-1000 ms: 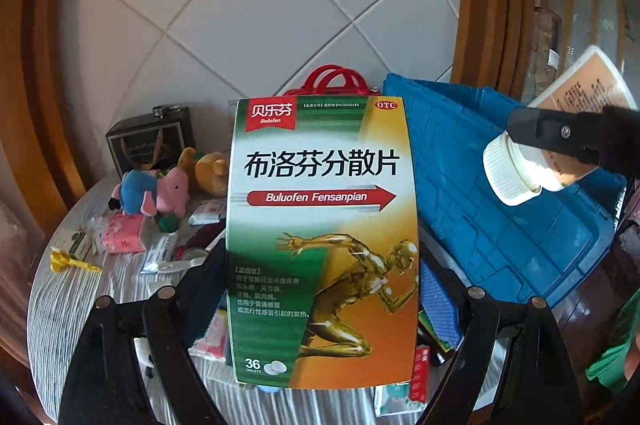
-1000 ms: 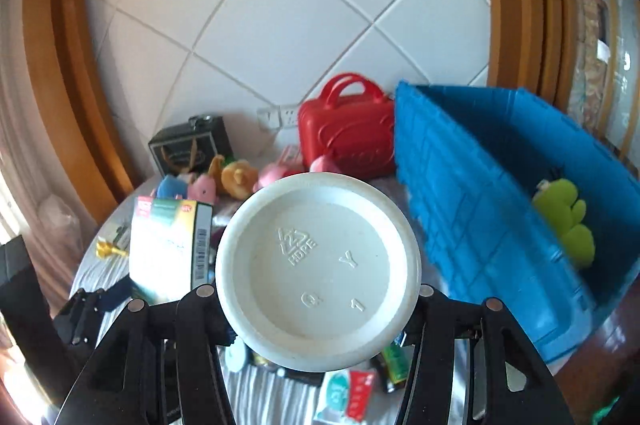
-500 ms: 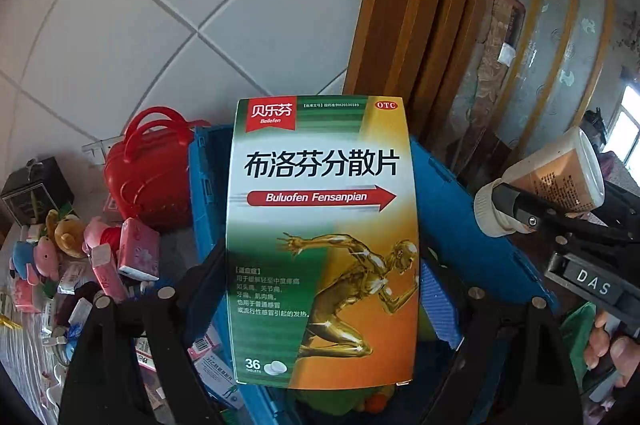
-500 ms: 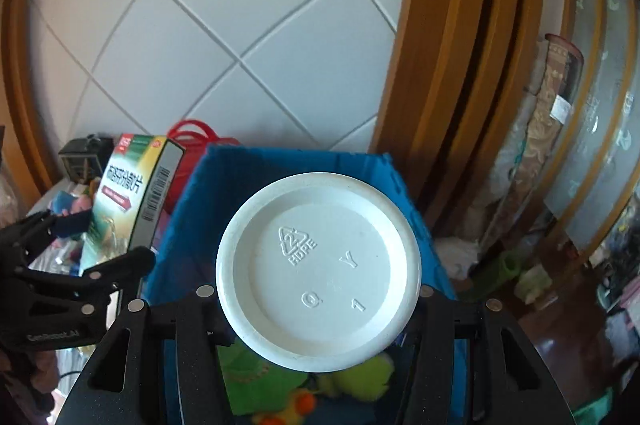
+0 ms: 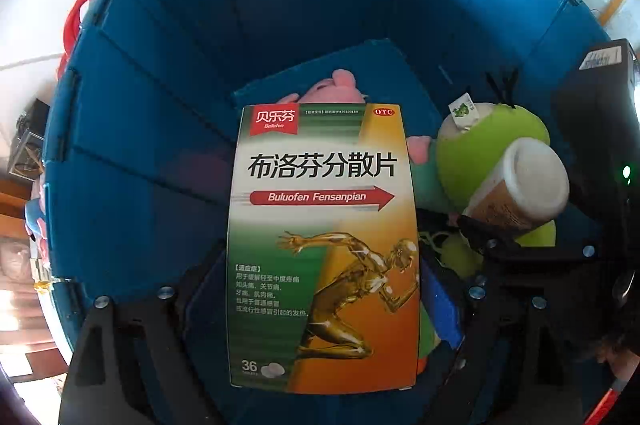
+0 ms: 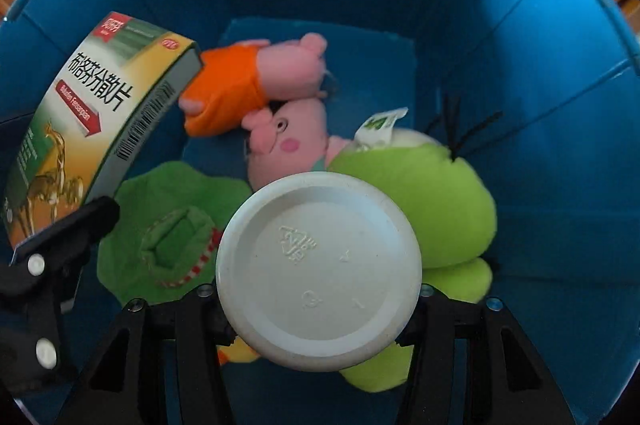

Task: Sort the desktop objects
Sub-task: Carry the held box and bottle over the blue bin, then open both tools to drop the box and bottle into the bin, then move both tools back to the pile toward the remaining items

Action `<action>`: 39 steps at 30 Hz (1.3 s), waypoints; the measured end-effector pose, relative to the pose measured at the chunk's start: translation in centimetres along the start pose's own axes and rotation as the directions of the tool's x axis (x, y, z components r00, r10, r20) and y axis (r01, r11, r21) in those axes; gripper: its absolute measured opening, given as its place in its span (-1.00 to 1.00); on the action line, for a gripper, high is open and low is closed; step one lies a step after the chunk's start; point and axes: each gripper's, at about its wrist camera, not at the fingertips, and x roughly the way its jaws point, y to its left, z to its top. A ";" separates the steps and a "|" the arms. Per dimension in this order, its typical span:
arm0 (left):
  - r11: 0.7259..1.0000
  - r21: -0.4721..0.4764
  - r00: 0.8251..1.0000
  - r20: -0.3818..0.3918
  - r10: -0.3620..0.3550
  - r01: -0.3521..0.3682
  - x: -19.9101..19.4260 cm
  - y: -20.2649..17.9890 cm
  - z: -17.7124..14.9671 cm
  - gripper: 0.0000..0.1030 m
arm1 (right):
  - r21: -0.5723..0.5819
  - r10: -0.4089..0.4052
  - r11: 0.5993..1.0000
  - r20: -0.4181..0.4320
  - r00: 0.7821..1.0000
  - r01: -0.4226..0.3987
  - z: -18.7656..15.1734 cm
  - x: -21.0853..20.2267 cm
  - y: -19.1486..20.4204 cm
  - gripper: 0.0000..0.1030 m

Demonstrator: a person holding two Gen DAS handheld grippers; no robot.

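Observation:
My left gripper (image 5: 322,293) is shut on a green and orange medicine box (image 5: 320,245), held upright over the inside of the blue bin (image 5: 160,105). The right wrist view shows the same medicine box (image 6: 80,129) at the left, with one left finger (image 6: 76,225) on it. My right gripper (image 6: 316,293) is shut on a white bottle (image 6: 318,273), whose round bottom faces the camera. In the left wrist view this bottle (image 5: 520,185) hangs at the right, above the toys. Both grippers point down into the bin (image 6: 520,105).
On the bin floor lie a green plush (image 6: 432,193), two pink pig plushes (image 6: 296,137), one in orange, and a green fabric piece (image 6: 168,225). A red case handle (image 5: 74,17) and a black box (image 5: 28,145) sit outside the bin's left wall.
Both grippers swung right from above the cluttered table to over the blue bin and tilted down into it. Each kept its hold, the left on the box, the right on the bottle.

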 end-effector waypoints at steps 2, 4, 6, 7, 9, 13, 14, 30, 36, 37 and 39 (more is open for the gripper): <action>1.000 -0.008 1.000 0.006 -0.004 0.004 -0.1 0.1 -0.3 0.68 | -0.011 -0.024 1.000 -0.011 1.000 0.024 -0.3 -0.2 0.0 0.05; 1.000 -0.007 1.000 0.012 -0.016 0.016 -0.3 0.1 -0.6 0.68 | -0.027 -0.061 0.998 0.000 0.998 0.061 -0.7 -0.9 0.2 0.42; 1.000 0.001 0.999 0.031 -0.011 0.011 -0.8 0.0 -1.2 0.69 | -0.039 -0.087 0.995 0.019 0.996 0.088 -1.1 -1.8 0.2 0.67; 1.000 0.007 0.999 0.043 -0.009 0.009 -1.1 -0.1 -1.5 0.69 | -0.042 -0.096 0.994 0.028 0.995 0.097 -1.0 -2.4 -0.3 0.74; 1.000 0.011 0.997 0.070 -0.014 0.013 -2.0 -0.2 -2.1 0.69 | -0.048 -0.104 0.993 0.051 0.993 0.106 -1.5 -3.3 -0.5 0.80; 0.999 0.018 0.992 0.122 -0.040 0.038 -3.9 -0.1 -2.6 0.69 | -0.053 -0.126 0.990 0.103 0.987 0.132 -2.9 -5.8 -0.2 0.87; 0.999 0.023 0.989 0.138 -0.050 0.048 -4.4 0.0 -2.3 0.69 | -0.052 -0.123 0.990 0.117 0.986 0.130 -3.0 -6.4 -0.2 0.87; 0.996 -0.006 0.812 0.580 -0.069 0.089 -19.6 8.1 -12.4 0.69 | -0.018 -0.122 0.988 0.511 0.851 0.153 -9.7 -19.0 10.2 0.99; 0.995 -0.100 0.701 0.711 0.059 0.018 -21.6 15.2 -20.4 0.73 | 0.015 -0.128 0.987 0.662 0.739 0.158 -11.7 -21.5 18.8 0.99; 0.993 -0.117 0.685 0.724 0.082 0.004 -21.7 16.7 -21.8 0.75 | 0.020 -0.131 0.987 0.682 0.719 0.161 -12.0 -21.8 20.7 0.99; 0.990 -0.140 0.661 0.743 0.107 -0.003 -21.7 19.8 -24.8 0.78 | 0.032 -0.141 0.985 0.711 0.689 0.169 -12.7 -22.0 24.1 0.99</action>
